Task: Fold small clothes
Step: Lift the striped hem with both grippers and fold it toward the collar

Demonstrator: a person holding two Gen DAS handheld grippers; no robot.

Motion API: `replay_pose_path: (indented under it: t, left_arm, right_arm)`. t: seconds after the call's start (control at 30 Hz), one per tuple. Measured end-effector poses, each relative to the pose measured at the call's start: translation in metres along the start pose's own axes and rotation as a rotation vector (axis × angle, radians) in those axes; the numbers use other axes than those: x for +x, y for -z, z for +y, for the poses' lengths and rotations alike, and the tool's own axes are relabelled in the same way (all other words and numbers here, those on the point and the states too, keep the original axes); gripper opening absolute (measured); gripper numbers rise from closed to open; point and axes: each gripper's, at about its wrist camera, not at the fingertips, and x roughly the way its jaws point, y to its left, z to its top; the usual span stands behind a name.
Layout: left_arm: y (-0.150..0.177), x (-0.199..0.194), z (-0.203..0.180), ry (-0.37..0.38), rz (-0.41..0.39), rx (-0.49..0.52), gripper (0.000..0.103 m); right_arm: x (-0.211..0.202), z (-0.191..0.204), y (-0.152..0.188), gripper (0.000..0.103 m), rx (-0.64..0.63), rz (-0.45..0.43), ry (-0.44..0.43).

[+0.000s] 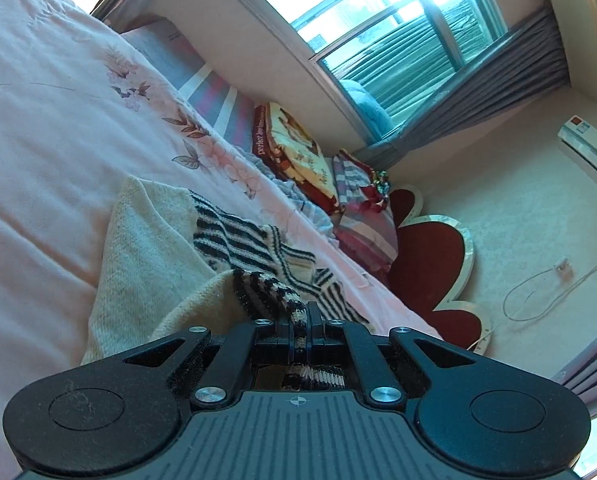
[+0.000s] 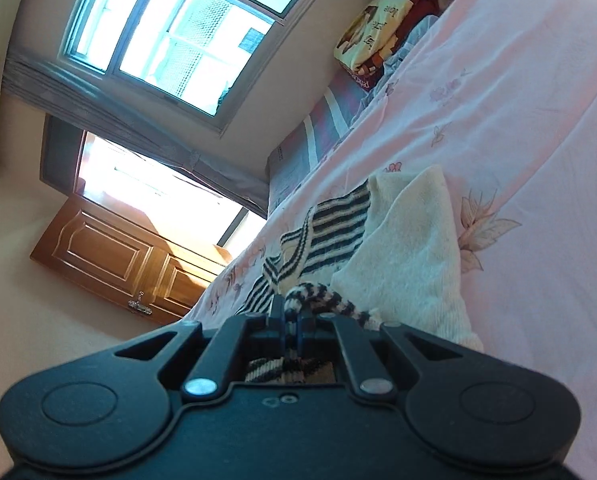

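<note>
A small cream knit sweater (image 1: 146, 256) with black-and-white striped bands lies on the pink floral bedspread (image 1: 38, 140). My left gripper (image 1: 300, 314) is shut on a striped edge of the sweater, and the fabric runs back between its jaws. In the right wrist view the same sweater (image 2: 410, 248) lies on the bedspread (image 2: 518, 120). My right gripper (image 2: 292, 312) is shut on another striped edge of it, with knit bunched between the jaws. Both held edges are lifted slightly off the bed and folded over the cream body.
Folded blankets and pillows (image 1: 298, 156) are stacked at the head of the bed by a red flower-shaped headboard (image 1: 434, 264). A window (image 2: 170, 28) and a wooden door (image 2: 110, 256) lie beyond the bed's edge. An air conditioner (image 1: 590, 156) hangs on the wall.
</note>
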Motion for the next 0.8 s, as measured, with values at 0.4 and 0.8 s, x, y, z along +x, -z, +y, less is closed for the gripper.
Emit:
replay_pose_path:
  t: [0.4,0.8]
  left_arm:
    - [-0.035,0.103,0.043,-0.018,-0.011,-0.181,0.007]
    - [-0.045,0.108,0.022,-0.057,-0.066,0.032,0.078]
  right_arm:
    - [0.087,-0.057,-0.052,0.021,0.135,0.013,0.003]
    - [0.079,-0.048,-0.061,0.044,0.102,-0.103,-0.001]
